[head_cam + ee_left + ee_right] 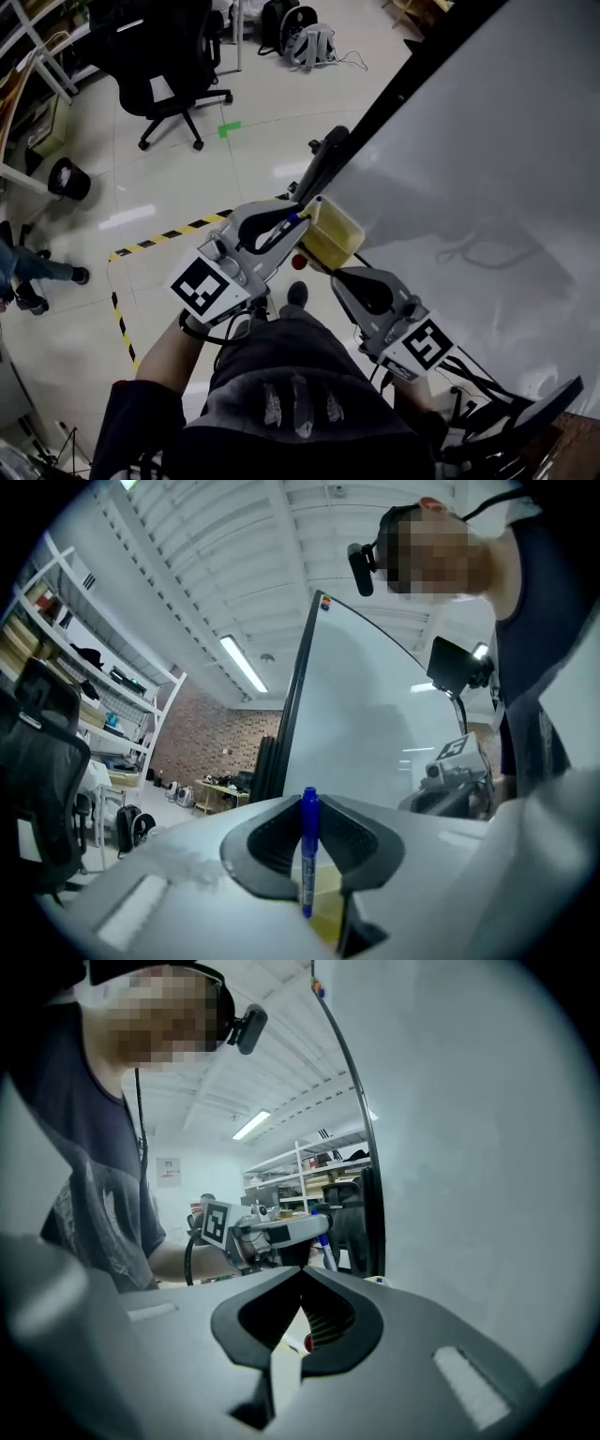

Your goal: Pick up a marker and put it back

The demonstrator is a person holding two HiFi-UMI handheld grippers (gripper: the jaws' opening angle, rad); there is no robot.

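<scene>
Left gripper (292, 221): clamped on the slim blue plastic marker (308, 855), jaws narrowly parted around its barrel. The marker's long axis stands upright, crosswise to the jaws. The pale yellow plastic holder box (334, 236) at the whiteboard (469, 169) edge lies just beyond my jaw tips (left hand seems nearer). Right gripper (302, 1274): closed tip to tip, empty.

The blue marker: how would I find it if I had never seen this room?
Start at the big whiteboard on the right of the head view and follow its dark frame down to the pale yellow box. Just left of that box, the left gripper pinches a slim blue marker between its jaws; the right gripper nearby holds nothing.
</scene>
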